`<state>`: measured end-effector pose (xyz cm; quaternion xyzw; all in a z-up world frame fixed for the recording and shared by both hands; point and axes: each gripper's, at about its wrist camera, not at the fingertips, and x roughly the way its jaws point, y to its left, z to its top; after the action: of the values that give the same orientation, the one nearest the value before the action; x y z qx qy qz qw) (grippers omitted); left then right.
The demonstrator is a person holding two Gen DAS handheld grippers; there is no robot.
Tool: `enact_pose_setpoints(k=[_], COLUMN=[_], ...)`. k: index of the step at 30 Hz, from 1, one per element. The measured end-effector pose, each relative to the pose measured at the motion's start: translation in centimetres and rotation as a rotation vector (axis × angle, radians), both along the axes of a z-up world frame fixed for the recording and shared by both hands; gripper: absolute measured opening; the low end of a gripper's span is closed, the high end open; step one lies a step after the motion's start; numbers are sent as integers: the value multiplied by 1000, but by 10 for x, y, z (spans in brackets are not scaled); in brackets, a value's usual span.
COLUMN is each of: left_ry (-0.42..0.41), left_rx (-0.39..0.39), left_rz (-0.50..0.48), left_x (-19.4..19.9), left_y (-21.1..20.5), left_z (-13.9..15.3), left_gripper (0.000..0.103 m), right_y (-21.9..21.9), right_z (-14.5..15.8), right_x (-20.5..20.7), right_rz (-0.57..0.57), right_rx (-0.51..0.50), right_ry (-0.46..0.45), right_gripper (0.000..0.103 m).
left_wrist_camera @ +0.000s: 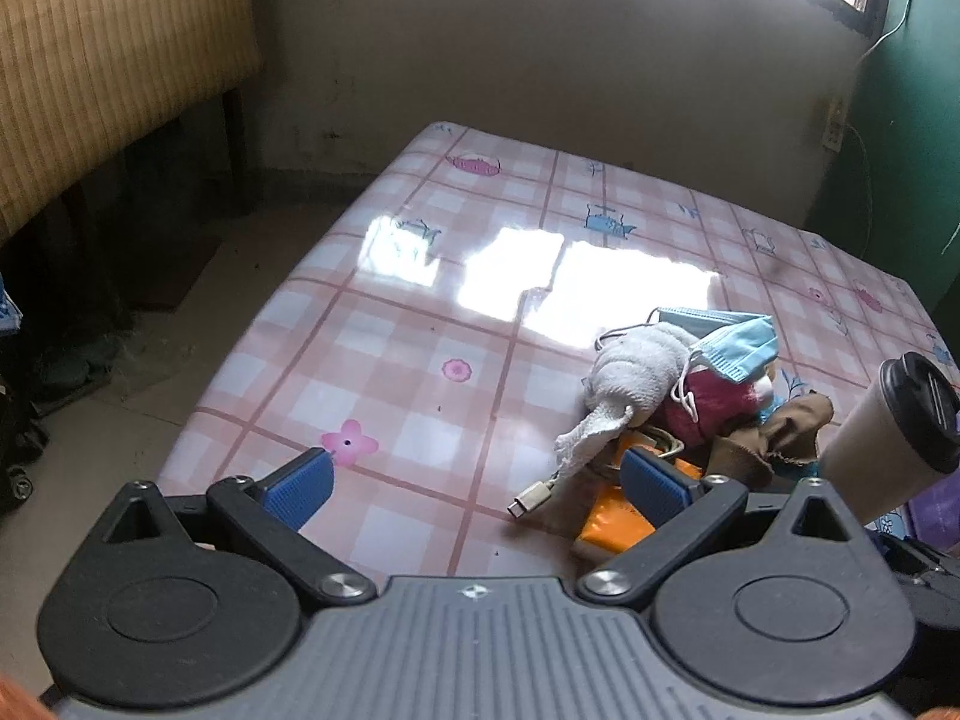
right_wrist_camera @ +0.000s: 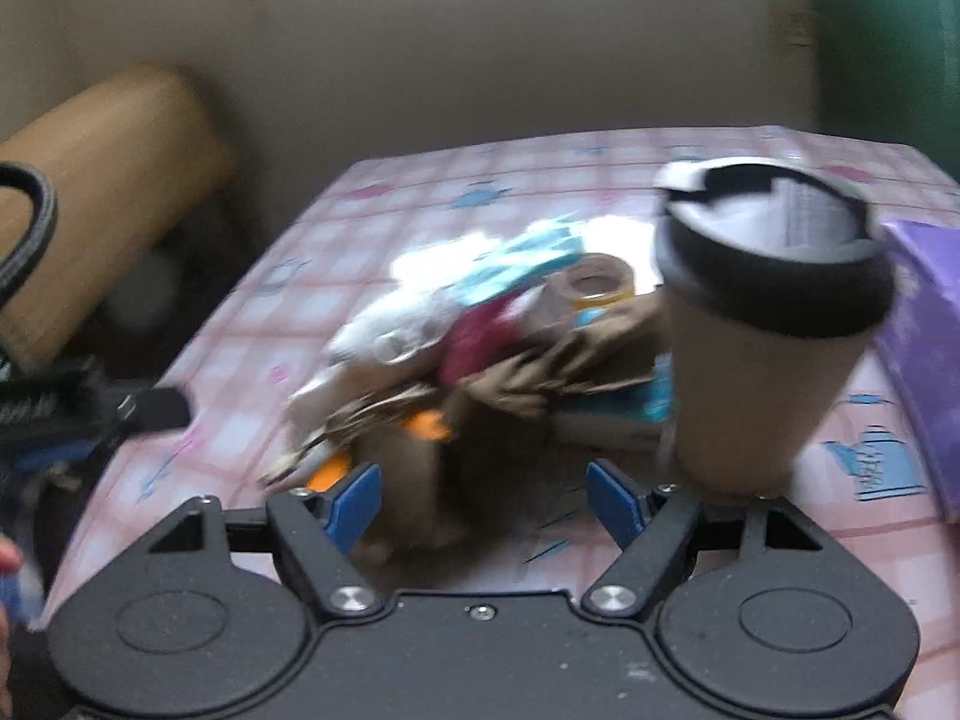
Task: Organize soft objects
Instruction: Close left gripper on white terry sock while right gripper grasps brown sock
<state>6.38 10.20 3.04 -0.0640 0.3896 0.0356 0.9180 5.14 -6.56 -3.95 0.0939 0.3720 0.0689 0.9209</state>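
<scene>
A heap of soft things lies on the pink checked table: a white towel, a blue face mask, a maroon cloth and a brown cloth. In the blurred right wrist view the same heap shows the white towel, the maroon cloth and the brown cloth. My left gripper is open just left of the heap, nothing between its fingers. My right gripper stands open at the heap's near edge, over brown cloth.
A paper cup with a black lid stands right of the heap, also at the edge. A cable plug and an orange packet lie under the cloths. A tape roll and purple box are nearby. A bed stands left.
</scene>
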Motion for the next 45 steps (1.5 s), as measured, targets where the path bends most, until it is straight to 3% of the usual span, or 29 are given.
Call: enact_pose_setpoints(k=[9,10,11,12,14,20,23,29,31,33,38,45], left_ry=[11,11,10,7,0,-6,13,30,35,53,41,0], left_rx=[-7,-5,-5,-5,-6,32,84,101,95,68,62,47], left_rz=[-27,-28,-31,-36,-44,-91,-146,-254,-280,-292,-247,-117], left_x=[5,6,7,9,13,47,69,103,110,115,98,44], left_y=[-5,-5,-6,-7,-10,-25,-41,-76,-84,-87,-79,-55], left_z=[-12,-13,-14,-14,-15,-22,-31,-44,-49,-53,-42,-10], left_gripper=[103,103,103,103,103,103,103,103,92,53,50,49], right_y=[2,1,0,2,3,-18,-27,-44,-47,-51,-50,-44], right_z=[-20,-22,-23,-20,-16,-4,1,5,9,13,25,42], right_x=[43,45,44,42,35,3,-15,-35,-36,-37,-40,-48], right_rz=[-79,-68,-49,-28,1,99,146,180,180,181,209,241], right_rx=[39,46,47,19,-27,-40,-75,-87,-85,-86,-88,-107], right_ry=[38,48,34,13,0,-14,-20,-32,-36,-45,-73,-133], right_gripper=[89,78,53,43,36,34,34,34,34,34,34,34])
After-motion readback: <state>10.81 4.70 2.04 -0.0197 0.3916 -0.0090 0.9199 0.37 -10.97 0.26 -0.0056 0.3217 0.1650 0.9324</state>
